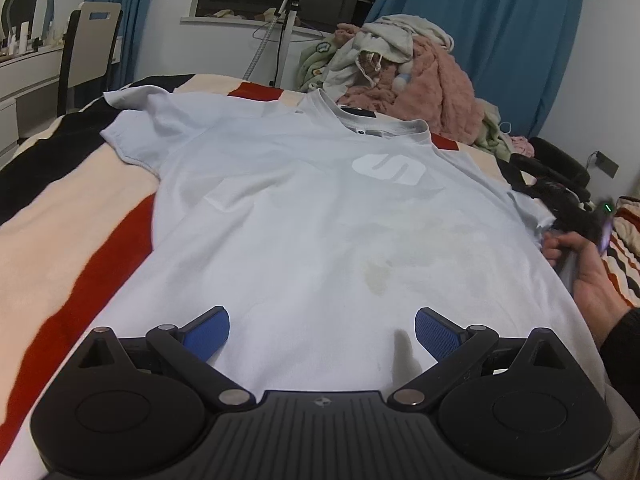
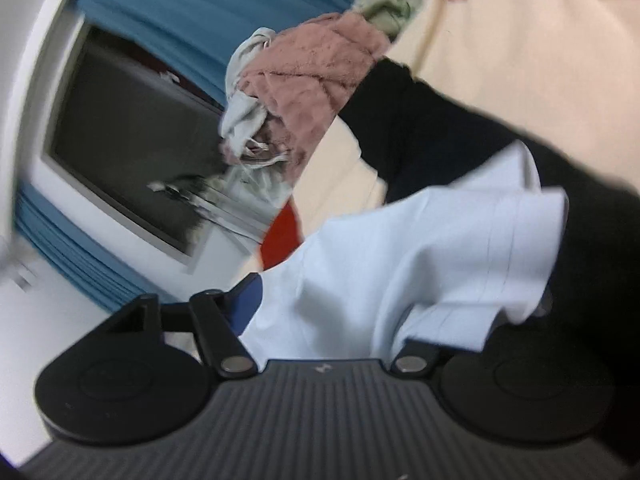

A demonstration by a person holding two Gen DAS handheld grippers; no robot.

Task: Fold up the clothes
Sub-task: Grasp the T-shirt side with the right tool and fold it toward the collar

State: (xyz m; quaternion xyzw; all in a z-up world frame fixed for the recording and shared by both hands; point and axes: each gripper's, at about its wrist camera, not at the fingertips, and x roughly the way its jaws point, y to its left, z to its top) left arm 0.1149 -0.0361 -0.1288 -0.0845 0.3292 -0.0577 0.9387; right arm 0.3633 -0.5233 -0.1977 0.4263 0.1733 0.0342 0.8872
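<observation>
A pale blue T-shirt (image 1: 320, 220) with a white chest logo lies flat, front up, on the bed, its collar at the far end. My left gripper (image 1: 322, 330) hovers over the near hem, open, with its blue pads (image 1: 208, 330) wide apart and nothing between them. At the shirt's right sleeve a person's hand (image 1: 576, 264) holds the other gripper, blurred there. In the right wrist view, my right gripper (image 2: 352, 304) stands open with the bunched sleeve (image 2: 420, 248) lying between the jaws. That cloth hides the right finger; only the left blue pad (image 2: 248, 300) shows.
The bedspread (image 1: 60, 220) has cream, red and black stripes. A pile of pink, white and green clothes (image 1: 408, 72) sits at the far right of the bed, also seen as clothes (image 2: 312, 68). A chair (image 1: 88, 52) and desk stand far left, a stand (image 1: 286, 28) by the window.
</observation>
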